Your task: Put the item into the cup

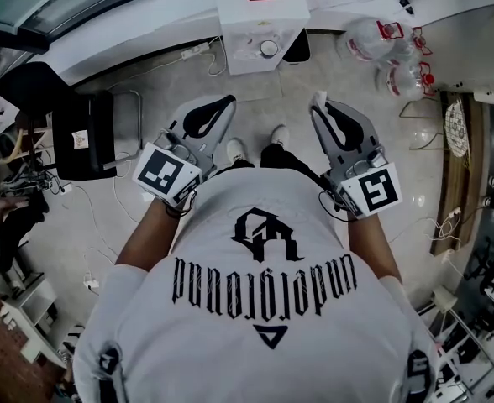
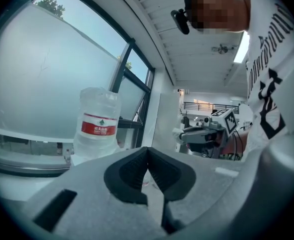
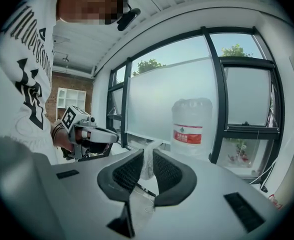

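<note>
I hold both grippers close to my chest with the jaws pointing forward, well short of the table. My right gripper is shut on a small white crumpled item that pokes out past its tips. The jaws of my left gripper touch at the tips with nothing between them, so it is shut. A small round cup stands on a white table ahead of me. Neither gripper view shows the cup.
Large water jugs with red labels stand by the window, right of the table. A black chair is to my left, and cables run over the tiled floor. A wooden shelf is on the right.
</note>
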The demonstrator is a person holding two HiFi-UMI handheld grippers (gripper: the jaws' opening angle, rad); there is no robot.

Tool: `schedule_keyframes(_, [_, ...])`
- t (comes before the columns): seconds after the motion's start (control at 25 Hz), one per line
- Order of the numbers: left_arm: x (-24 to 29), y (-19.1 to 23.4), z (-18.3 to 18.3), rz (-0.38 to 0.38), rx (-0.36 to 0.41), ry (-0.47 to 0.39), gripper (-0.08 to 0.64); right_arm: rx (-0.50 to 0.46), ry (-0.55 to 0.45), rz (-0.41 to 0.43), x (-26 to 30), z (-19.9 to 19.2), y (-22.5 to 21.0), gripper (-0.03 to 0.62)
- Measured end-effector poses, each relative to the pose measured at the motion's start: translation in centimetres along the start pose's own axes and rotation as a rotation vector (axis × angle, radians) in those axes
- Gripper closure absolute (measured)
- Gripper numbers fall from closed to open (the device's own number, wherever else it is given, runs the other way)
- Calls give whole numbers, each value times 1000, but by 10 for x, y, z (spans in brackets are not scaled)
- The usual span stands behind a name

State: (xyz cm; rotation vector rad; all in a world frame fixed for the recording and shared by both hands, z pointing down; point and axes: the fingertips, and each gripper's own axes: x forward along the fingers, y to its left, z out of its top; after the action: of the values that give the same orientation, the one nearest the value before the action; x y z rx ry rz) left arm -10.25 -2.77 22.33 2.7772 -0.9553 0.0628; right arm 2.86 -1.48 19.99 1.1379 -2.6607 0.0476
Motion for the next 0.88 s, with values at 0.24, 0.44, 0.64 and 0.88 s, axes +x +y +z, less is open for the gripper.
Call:
schedule_keyframes(0.24, [9, 11, -1, 15, 8, 15, 548, 12, -2, 13, 14, -8, -15, 531])
schedule_keyframes(0.44, [27, 23, -4, 38, 20, 23, 548, -92, 20, 48, 37, -18, -32, 531])
schedule_keyframes(0.64, [40, 49, -7, 97, 22, 44, 548, -60, 26, 91, 63, -22, -53, 531])
schedule_keyframes(0.88, [65, 67, -30, 120, -23, 87, 548, -23, 51, 124, 89, -36, -80, 531])
